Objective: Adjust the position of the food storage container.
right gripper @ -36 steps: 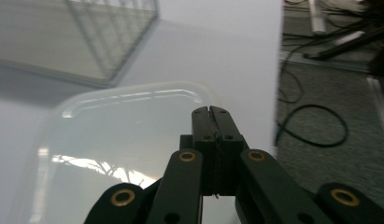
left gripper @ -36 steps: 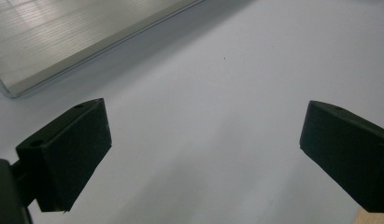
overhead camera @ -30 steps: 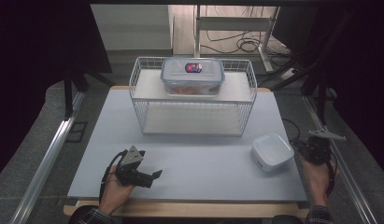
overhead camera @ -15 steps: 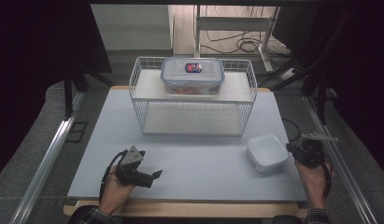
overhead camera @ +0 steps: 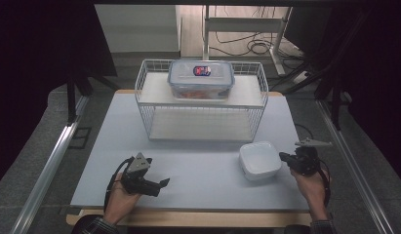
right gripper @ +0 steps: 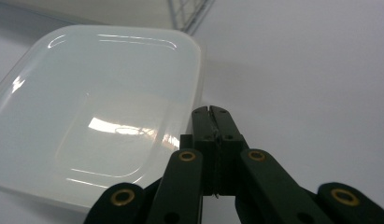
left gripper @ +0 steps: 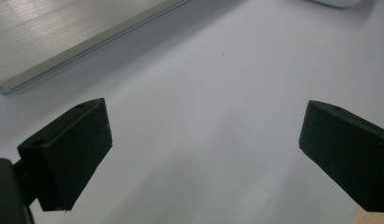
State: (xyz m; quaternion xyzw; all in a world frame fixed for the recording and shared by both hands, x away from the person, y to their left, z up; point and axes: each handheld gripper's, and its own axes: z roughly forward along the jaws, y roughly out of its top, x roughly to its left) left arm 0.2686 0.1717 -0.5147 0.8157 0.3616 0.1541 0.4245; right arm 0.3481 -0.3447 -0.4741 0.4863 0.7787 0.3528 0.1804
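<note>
A white, empty plastic container [overhead camera: 259, 160] lies on the pale table [overhead camera: 198, 170] at the front right. My right gripper [overhead camera: 282, 157] is shut, and its closed tips sit right against the container's right rim. In the right gripper view the two jaws [right gripper: 211, 112] press flat together beside the container [right gripper: 101, 102]; nothing is between them. Held low at the front left, my left gripper [overhead camera: 161, 184] points right across the table. In its own view the gripper [left gripper: 203, 154] stands open, with bare table between its pads [left gripper: 73, 154].
A white wire rack [overhead camera: 203, 105] with two shelves stands at the back middle. On its upper shelf sits a clear lidded box [overhead camera: 201, 78] with reddish contents. The rack's lower shelf [left gripper: 63, 32] shows ahead of the left gripper. Metal rails run along both table sides.
My right gripper has moved left, and the white container has slid left with it, toward the table's middle. The left hand has kept still.
</note>
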